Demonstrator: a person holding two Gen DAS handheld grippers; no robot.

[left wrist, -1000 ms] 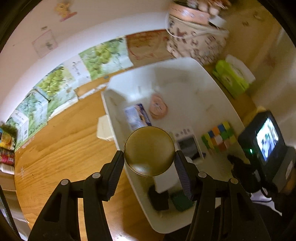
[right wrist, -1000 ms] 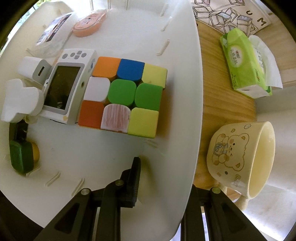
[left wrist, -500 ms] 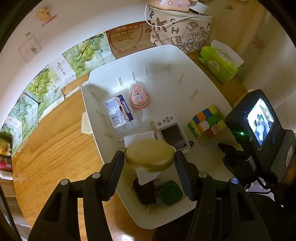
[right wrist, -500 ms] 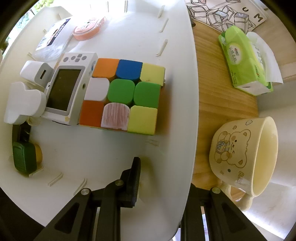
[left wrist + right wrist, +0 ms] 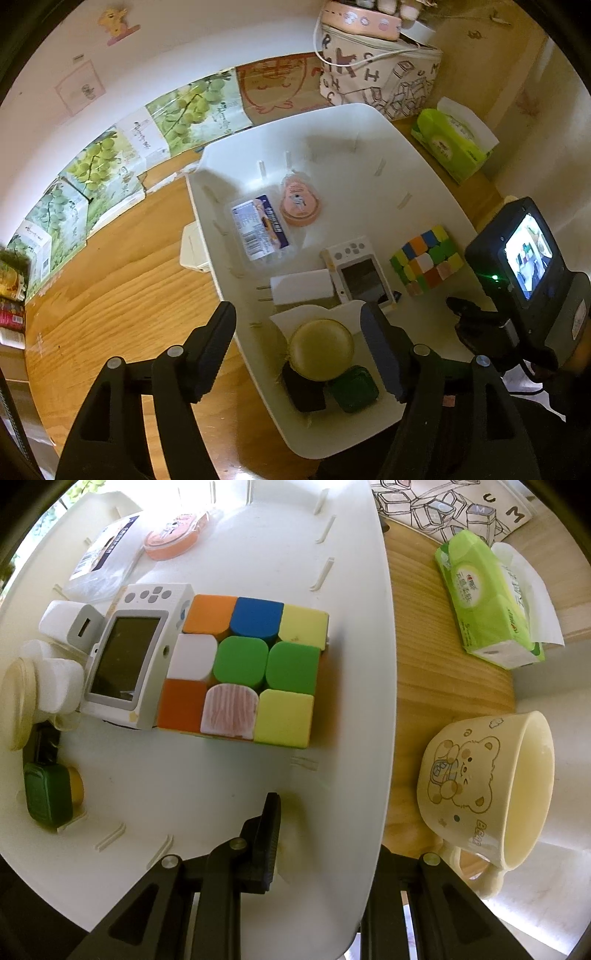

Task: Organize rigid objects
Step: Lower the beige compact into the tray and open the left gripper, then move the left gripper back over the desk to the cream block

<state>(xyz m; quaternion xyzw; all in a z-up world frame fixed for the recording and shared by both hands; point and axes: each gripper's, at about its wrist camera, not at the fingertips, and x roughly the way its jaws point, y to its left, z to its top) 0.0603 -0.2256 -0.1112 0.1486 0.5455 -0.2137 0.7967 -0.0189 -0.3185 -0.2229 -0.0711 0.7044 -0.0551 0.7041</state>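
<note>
A white tray (image 5: 369,147) holds a round tan disc (image 5: 320,349) on top of a white piece and a black item (image 5: 303,390), next to a green case (image 5: 354,387). My left gripper (image 5: 301,354) is open, its fingers on either side of the disc and apart from it. Further back lie a colour cube (image 5: 426,260), a white handheld device (image 5: 360,275), a white charger (image 5: 300,286), a clear packet (image 5: 258,229) and a pink tin (image 5: 299,201). My right gripper (image 5: 325,849) is shut on the tray's rim (image 5: 373,775), one finger inside, one outside. The cube (image 5: 243,668) sits ahead of it.
A cream bear mug (image 5: 487,790) lies on its side on the wooden table right of the tray. A green tissue pack (image 5: 487,598) and a printed bag (image 5: 376,74) stand behind. Boxes with grape pictures (image 5: 110,162) line the wall at left.
My left gripper has opened and let go of the tan disc, which now rests in the tray's near corner. The right gripper has kept its hold on the tray rim.
</note>
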